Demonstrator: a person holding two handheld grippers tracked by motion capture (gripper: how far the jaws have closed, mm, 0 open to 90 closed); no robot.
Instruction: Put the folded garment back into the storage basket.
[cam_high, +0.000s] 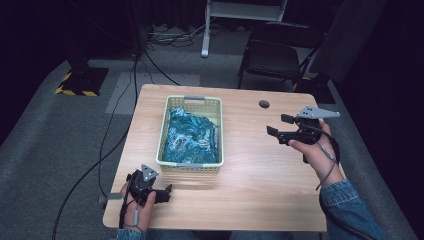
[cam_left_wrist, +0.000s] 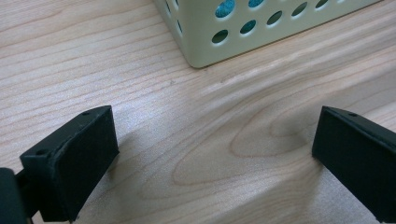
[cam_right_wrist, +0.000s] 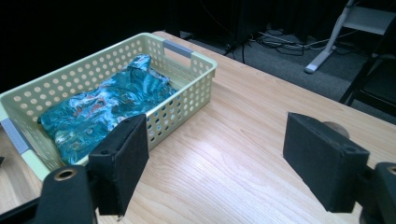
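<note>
Both jaws wide and empty, the left gripper (cam_high: 167, 191) sits near the pale-green perforated basket (cam_high: 168, 124) of folded teal cloth (cam_high: 192, 135), with the right gripper (cam_high: 277, 127) beyond the basket's other side.

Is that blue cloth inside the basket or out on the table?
Inside: the blue cloth lies crumpled within the basket walls, below its rim.

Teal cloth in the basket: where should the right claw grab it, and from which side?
Probably from above, at the raised fold near the far handle end of the teal cloth. It lies crumpled low inside the basket, whose walls block any sideways approach. The right claw stands open, beside the basket, so it could lift over the rim and come straight down.
</note>
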